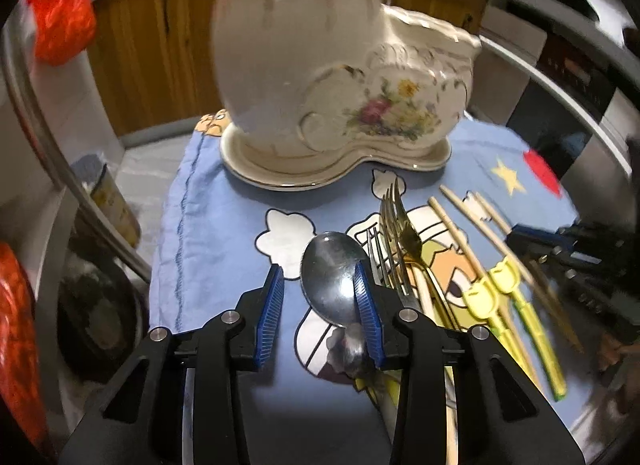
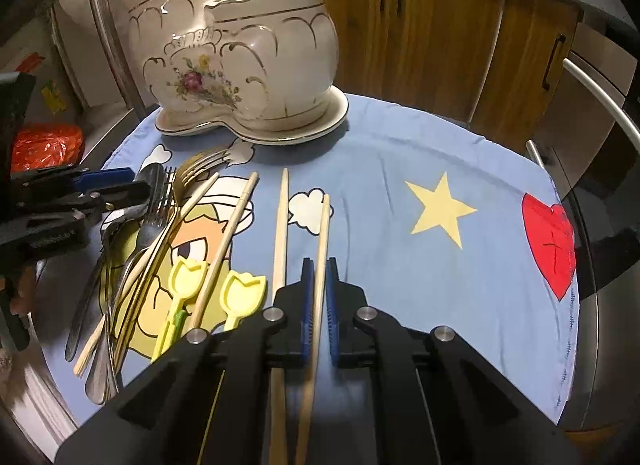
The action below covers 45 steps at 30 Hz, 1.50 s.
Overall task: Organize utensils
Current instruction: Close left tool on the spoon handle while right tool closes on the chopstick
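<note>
The spoon's (image 1: 334, 277) handle is hidden under the left gripper (image 1: 320, 293), whose jaws stand apart around the bowl; only the right pad touches it. The bowl points toward the holder (image 1: 320, 77), whose inside cannot be seen. The right gripper (image 2: 319, 297) is clenched on a chopstick (image 2: 322, 237) lying lengthwise on the cloth (image 2: 400, 145), tip toward the holder.

1. Holder (image 2: 240, 61): glazed ceramic, glossy, gilt trim, floral decal.
2. Spoon (image 1: 334, 277): polished metal, reflective.
3. Fork (image 1: 400, 225): gold-toned metal, shiny.
4. Chopsticks (image 2: 280, 233): pale wood, matt.
5. Cloth (image 2: 400, 169): printed blue fabric, matt.
6. Pads (image 1: 272, 317): ribbed blue plastic.
</note>
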Each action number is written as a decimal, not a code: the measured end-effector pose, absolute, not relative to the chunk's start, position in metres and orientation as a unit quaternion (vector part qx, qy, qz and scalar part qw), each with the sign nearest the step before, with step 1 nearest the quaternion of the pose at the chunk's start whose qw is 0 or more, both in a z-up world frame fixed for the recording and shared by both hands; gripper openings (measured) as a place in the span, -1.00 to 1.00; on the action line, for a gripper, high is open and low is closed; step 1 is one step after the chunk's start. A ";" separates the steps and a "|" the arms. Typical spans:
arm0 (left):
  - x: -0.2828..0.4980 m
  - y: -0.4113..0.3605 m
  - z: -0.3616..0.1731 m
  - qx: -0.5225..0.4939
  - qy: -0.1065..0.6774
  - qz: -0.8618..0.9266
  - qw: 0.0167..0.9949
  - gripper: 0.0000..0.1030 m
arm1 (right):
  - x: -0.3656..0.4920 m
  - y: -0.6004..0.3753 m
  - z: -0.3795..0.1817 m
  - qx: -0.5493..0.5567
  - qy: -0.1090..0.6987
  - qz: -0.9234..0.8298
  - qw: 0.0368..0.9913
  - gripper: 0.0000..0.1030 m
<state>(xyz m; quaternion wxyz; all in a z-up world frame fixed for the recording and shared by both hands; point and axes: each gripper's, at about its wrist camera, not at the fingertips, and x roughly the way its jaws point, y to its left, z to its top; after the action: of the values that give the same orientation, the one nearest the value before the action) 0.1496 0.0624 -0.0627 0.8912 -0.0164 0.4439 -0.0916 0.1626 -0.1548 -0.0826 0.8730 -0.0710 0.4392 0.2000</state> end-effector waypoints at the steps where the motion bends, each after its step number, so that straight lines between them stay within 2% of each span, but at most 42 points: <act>1: 0.149 0.064 -0.061 -0.020 0.441 -0.092 0.893 -0.26 | 0.163 -0.155 -0.082 -0.067 0.439 0.201 0.873 -0.90; 7: 0.142 0.061 -0.064 -0.015 0.454 -0.086 0.886 -0.36 | 0.160 -0.164 -0.068 -0.042 0.417 0.201 0.886 -0.90; 10: 0.126 0.059 -0.056 -0.037 0.456 -0.099 0.884 -0.36 | 0.160 -0.167 -0.064 -0.037 0.412 0.203 0.888 -0.90; 16: 0.109 0.038 -0.061 -0.002 0.467 -0.081 0.881 -0.36 | 0.159 -0.168 -0.063 -0.034 0.410 0.205 0.888 -0.90; 20: 0.110 0.048 -0.063 -0.040 0.478 -0.074 0.874 -0.36 | 0.155 -0.166 -0.060 -0.038 0.402 0.210 0.891 -0.90; 30: 0.109 0.032 -0.067 0.010 0.462 -0.051 0.885 -0.36 | 0.153 -0.164 -0.059 -0.041 0.401 0.216 0.890 -0.90; 37: 0.114 0.047 -0.063 -0.016 0.464 -0.061 0.884 -0.58 | 0.149 -0.168 -0.056 -0.040 0.396 0.220 0.891 -0.90; 41: 0.110 0.055 -0.054 -0.029 0.454 -0.071 0.888 -0.83 | 0.147 -0.169 -0.053 -0.037 0.392 0.223 0.892 -0.90; 45: 0.108 0.059 -0.052 -0.047 0.447 -0.082 0.890 -0.92 | 0.145 -0.168 -0.052 -0.035 0.389 0.226 0.893 -0.90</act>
<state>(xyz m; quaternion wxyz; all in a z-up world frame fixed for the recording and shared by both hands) 0.1082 0.0595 -0.0520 0.8896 -0.0466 0.4469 -0.0817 0.1453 -0.1676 -0.0516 0.8925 -0.0352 0.3886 0.2261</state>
